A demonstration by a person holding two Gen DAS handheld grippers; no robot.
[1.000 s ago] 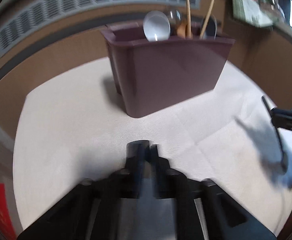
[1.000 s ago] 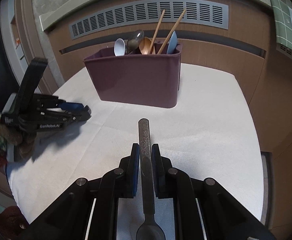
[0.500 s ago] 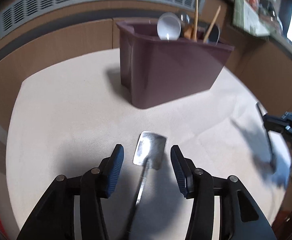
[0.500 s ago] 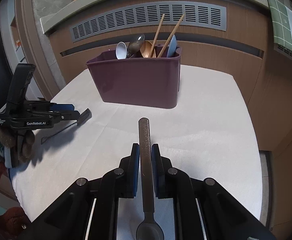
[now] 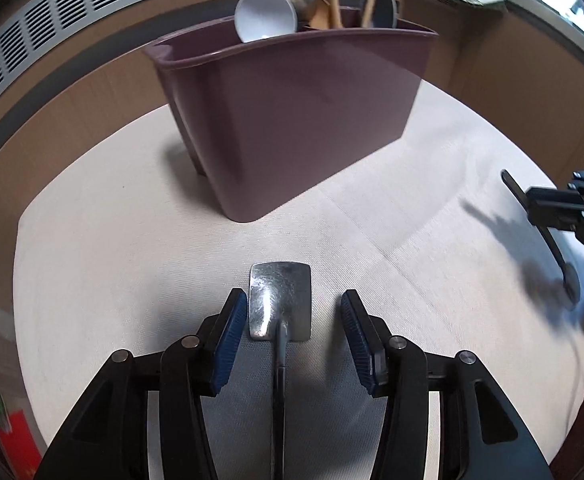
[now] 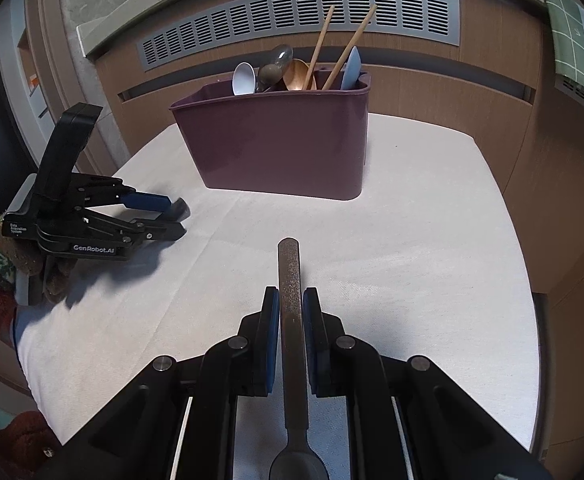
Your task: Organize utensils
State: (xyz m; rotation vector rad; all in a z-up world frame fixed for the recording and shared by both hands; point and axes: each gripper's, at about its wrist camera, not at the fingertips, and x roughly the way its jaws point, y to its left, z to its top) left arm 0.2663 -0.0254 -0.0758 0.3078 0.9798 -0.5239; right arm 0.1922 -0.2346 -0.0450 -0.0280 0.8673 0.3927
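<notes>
Jaws pinch spoon [image 6: 290, 300], handle toward caddy [image 6: 284, 148].

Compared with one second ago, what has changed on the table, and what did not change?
The left gripper was shut; its jaws have opened wide, and a flat metal spatula now lies on the cloth between the pads, untouched. The camera also came nearer to the purple bin. The right gripper stayed shut on the spoon handle, and the bin with its utensils kept its place.

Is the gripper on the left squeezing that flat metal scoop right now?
No. In the left wrist view the left gripper has its jaws spread wide, with the metal scoop lying loose between them on the white cloth.
</notes>
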